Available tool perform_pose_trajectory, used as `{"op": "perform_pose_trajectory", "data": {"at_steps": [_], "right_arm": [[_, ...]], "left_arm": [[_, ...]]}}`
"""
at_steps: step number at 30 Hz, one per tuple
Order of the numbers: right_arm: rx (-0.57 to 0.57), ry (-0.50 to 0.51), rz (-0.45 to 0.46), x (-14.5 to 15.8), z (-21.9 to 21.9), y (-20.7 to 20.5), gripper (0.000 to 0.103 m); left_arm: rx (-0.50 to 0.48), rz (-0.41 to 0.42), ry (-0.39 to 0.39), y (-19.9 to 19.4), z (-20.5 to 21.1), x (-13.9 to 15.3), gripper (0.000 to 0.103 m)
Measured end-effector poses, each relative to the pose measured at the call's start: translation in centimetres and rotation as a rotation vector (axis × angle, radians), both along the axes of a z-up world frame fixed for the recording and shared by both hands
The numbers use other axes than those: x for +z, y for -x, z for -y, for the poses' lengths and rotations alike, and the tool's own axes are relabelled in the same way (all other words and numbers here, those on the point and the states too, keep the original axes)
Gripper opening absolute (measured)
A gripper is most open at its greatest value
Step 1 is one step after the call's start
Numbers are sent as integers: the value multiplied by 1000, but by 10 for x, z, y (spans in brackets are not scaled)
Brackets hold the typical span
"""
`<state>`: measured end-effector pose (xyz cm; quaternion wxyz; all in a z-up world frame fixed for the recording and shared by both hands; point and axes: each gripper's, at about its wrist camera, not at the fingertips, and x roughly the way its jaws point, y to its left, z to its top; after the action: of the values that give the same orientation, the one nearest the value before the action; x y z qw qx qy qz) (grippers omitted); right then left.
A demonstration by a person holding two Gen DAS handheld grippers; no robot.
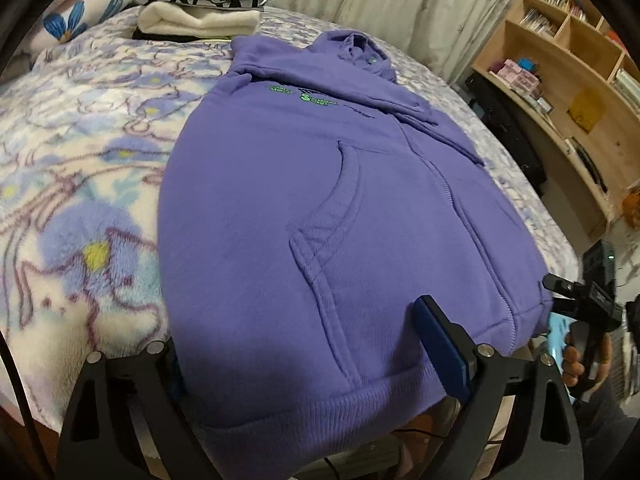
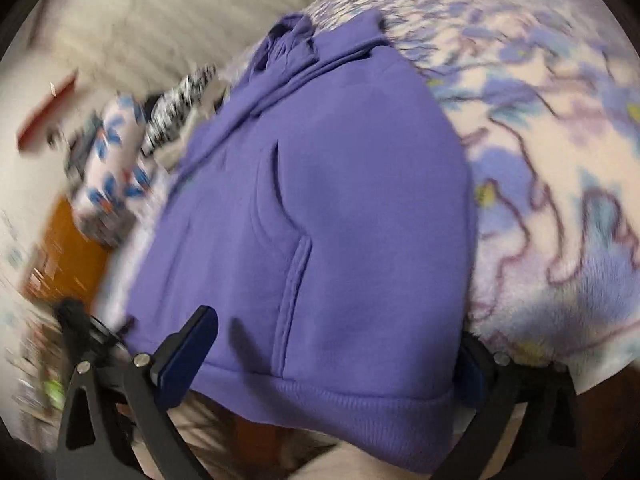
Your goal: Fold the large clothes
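I am working on a purple hoodie point(image 1: 320, 184) that is lying face up on the flowered blanket point(image 1: 80, 168) of the bed, hood toward the far end and ribbed hem hanging over the near edge toward me. Both sleeves are already folded in across the body, so I judge the first folds done and the crosswise fold, hem up toward the hood, not yet made.

My left gripper point(image 1: 308, 344) is standing wide open, its fingers straddling the hem without pinching it. My right gripper point(image 2: 340, 344) is likewise spread wide around the hem and is gripping nothing; that view is blurring.

Green lettering point(image 1: 316, 98) is showing across the chest, too small for me to read. Folded clothes point(image 1: 200, 8) are sitting stacked near the head of the bed, the top one bearing black-and-white print I cannot make out.
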<state>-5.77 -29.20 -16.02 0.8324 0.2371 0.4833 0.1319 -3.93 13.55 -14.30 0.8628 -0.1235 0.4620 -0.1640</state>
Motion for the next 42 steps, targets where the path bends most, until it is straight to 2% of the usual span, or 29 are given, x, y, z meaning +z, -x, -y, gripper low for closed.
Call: {"op": "perform_pose_trajectory", "data": {"at_steps": [1, 2, 3, 4, 5, 6, 8, 11, 17, 24, 34, 38, 42], "right_arm": [[-7, -2, 1, 2, 0, 0, 103], [-25, -25, 9, 4, 3, 2, 102], [-38, -34, 10, 6, 6, 4, 96], [-57, -24, 5, 7, 9, 5, 90], [-70, -2, -4, 8, 13, 6, 71], [-71, 5, -4, 8, 17, 8, 46], [-76, -58, 13, 11, 29, 12, 18], [-71, -52, 74, 29, 29, 17, 15], [-23, -11, 250, 92, 9, 15, 13], [-48, -85, 362, 137, 15, 23, 12], [-65, -154, 391, 169, 29, 48, 12], [-98, -204, 362, 161, 37, 36, 12], [-160, -284, 294, 140, 48, 8, 12]], "left_arm": [[15, -3, -10, 1, 0, 2, 78], [23, -8, -4, 1, -1, 4, 63], [30, -15, 12, 1, -4, 6, 42], [36, -34, 51, 0, -8, 9, 31], [43, -52, 80, -2, -11, 10, 23], [54, -67, 99, -4, -13, 11, 19], [73, -82, 109, -6, -10, 15, 15], [82, -61, 71, -5, 2, 30, 13], [86, 60, 99, 0, 13, 85, 12], [118, 113, 157, 8, 13, 122, 12], [160, 76, 244, 36, -18, 150, 12], [176, 41, 261, 21, -23, 144, 13], [182, 29, 266, -7, -23, 136, 13]]}}
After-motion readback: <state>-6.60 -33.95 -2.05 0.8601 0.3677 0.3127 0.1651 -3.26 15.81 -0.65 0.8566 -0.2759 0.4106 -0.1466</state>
